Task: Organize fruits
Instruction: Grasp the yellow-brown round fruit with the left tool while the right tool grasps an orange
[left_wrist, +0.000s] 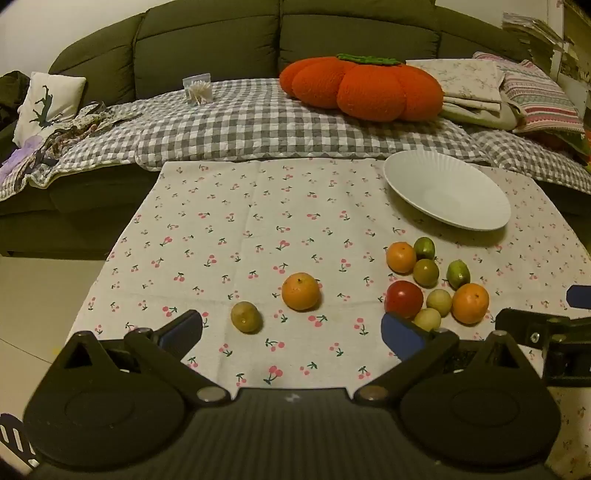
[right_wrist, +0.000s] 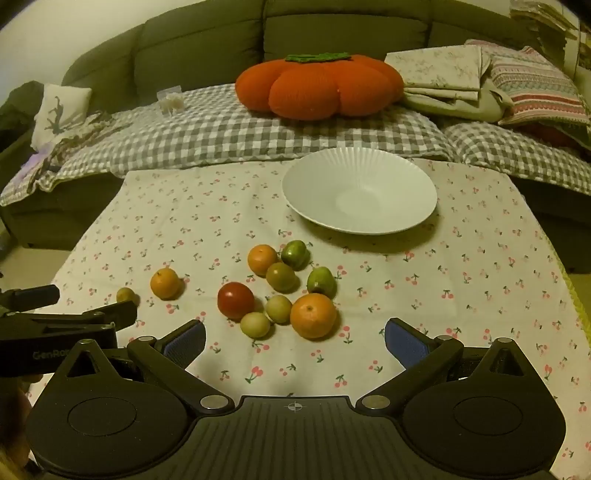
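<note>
A white plate (left_wrist: 447, 190) (right_wrist: 360, 190) sits empty at the far side of the cherry-print cloth (left_wrist: 258, 221). Near it lies a cluster of fruit: oranges (right_wrist: 313, 315), a red tomato (right_wrist: 235, 300), green and pale yellow small fruits (right_wrist: 321, 282). Apart to the left lie one orange (left_wrist: 300, 291) (right_wrist: 165, 283) and a yellowish fruit (left_wrist: 246, 316) (right_wrist: 126, 295). My left gripper (left_wrist: 291, 332) is open and empty, just short of that orange. My right gripper (right_wrist: 295, 341) is open and empty, just short of the cluster.
A green sofa (left_wrist: 207, 40) stands behind the table with a checked blanket (left_wrist: 240, 125), an orange pumpkin cushion (left_wrist: 362, 86) (right_wrist: 317, 86), folded cloths and pillows (right_wrist: 480, 77). The floor (left_wrist: 37, 295) lies left of the table.
</note>
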